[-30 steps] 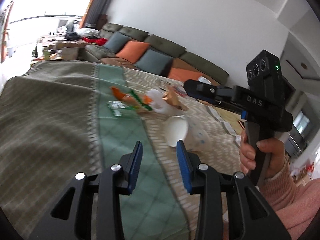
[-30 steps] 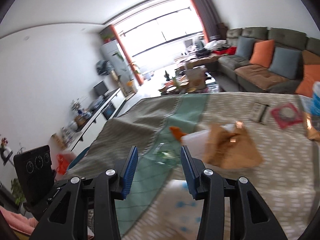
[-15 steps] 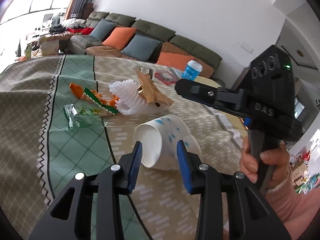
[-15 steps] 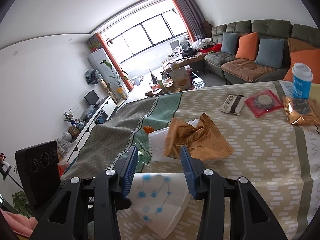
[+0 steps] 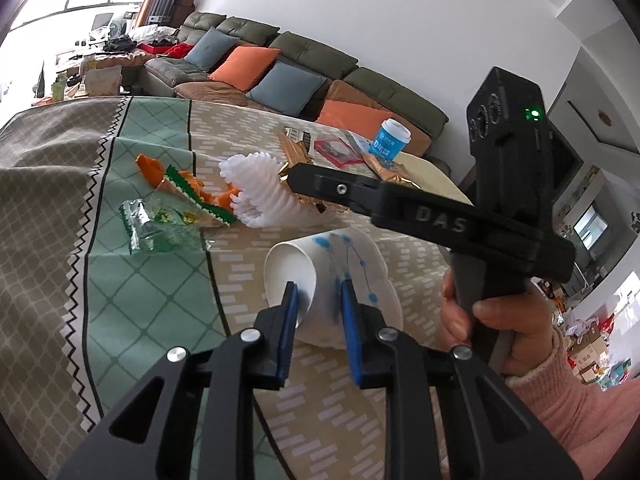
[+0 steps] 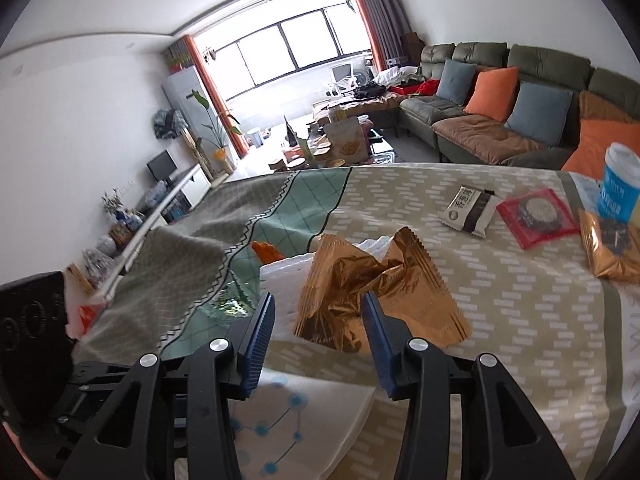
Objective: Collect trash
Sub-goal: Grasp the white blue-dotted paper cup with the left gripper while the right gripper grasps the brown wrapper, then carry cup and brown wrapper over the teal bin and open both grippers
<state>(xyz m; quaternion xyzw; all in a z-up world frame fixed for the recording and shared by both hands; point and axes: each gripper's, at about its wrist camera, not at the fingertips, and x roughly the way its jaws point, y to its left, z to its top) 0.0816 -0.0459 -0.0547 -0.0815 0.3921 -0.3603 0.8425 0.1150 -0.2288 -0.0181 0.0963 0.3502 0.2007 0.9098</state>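
Left wrist view: the left gripper (image 5: 318, 306) reaches over a table covered by a patterned cloth (image 5: 160, 288) in beige, green and grey. A white paper cup (image 5: 340, 264) with a blue dot-and-line print lies on its side in the near middle, its open mouth turned left. The gripper's blue-padded fingers (image 5: 289, 320) straddle the cup's rim — one pad inside the mouth, the other outside on the wall — at a narrow gap; whether they press the wall cannot be told. Farther away on the cloth lie a clear green wrapper (image 5: 158, 226), an orange and green wrapper (image 5: 188, 192) and a white foam net sleeve (image 5: 260, 192), close together. The right gripper (image 5: 304, 176) crosses the right side of the view, held in a hand (image 5: 496, 320) with a pink sleeve. A blue lidded cup (image 5: 390, 140) stands at the far right of the table.

Right wrist view: the right gripper (image 6: 318, 318) hangs above the table with its fingers spread wide and nothing between them. A crumpled gold foil wrapper (image 6: 372, 284) lies just beyond the fingertips, resting against the foam sleeve (image 6: 280, 280). The paper cup (image 6: 288, 420) shows below the fingers at the near edge. Far right lie a black and white packet (image 6: 468, 210), a red packet (image 6: 536, 214) and a second gold packet (image 6: 612, 248). A sofa with orange and blue cushions (image 6: 520, 112) fills the background.
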